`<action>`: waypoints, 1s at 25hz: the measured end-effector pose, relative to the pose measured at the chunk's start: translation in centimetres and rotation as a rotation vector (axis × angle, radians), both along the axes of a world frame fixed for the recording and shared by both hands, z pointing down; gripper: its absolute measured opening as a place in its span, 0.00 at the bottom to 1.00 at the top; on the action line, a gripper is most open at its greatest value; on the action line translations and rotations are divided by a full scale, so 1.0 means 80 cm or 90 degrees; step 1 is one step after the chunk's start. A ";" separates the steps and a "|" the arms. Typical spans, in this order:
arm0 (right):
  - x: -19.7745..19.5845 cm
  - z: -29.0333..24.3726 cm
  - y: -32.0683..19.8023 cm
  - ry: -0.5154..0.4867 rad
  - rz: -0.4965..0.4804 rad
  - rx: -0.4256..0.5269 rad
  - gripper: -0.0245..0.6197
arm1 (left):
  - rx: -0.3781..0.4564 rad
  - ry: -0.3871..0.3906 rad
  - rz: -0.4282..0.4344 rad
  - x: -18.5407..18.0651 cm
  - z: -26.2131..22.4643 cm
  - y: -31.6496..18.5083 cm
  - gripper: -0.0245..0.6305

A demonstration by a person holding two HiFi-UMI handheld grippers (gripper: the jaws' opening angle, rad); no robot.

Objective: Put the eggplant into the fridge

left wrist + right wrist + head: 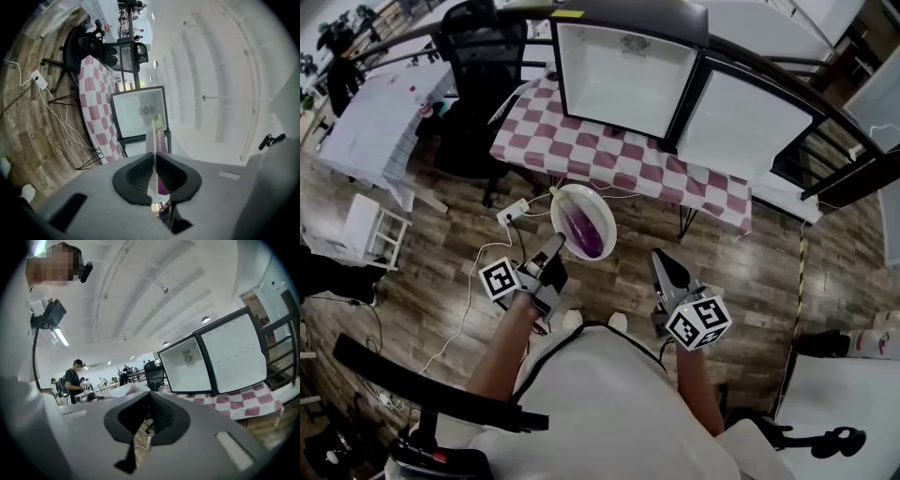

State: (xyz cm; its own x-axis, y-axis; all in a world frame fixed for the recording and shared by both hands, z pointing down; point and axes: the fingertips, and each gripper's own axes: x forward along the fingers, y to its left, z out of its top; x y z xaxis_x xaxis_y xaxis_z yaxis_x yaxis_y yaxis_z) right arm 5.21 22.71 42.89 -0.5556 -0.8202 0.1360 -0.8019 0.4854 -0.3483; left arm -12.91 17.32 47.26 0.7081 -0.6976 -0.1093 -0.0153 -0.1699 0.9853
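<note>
Left claw (pixel 554 247) pinches the plate (pixel 579 197) rim, forearm extended forward.

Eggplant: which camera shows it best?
Head view: the eggplant lies whole on the white plate, seen from above. The left gripper view shows only purple slivers and its green stem past the plate's edge. The right gripper view does not show it.
</note>
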 end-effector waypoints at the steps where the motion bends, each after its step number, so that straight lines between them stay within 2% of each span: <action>1: 0.001 0.001 0.001 -0.002 -0.001 -0.002 0.05 | -0.001 0.002 0.000 0.001 0.000 0.001 0.08; 13: 0.027 0.013 0.015 0.004 0.008 -0.017 0.05 | -0.001 0.000 -0.005 0.022 0.004 0.011 0.08; 25: 0.067 0.018 0.014 -0.003 -0.025 -0.014 0.05 | 0.005 -0.012 -0.027 0.065 0.004 0.015 0.08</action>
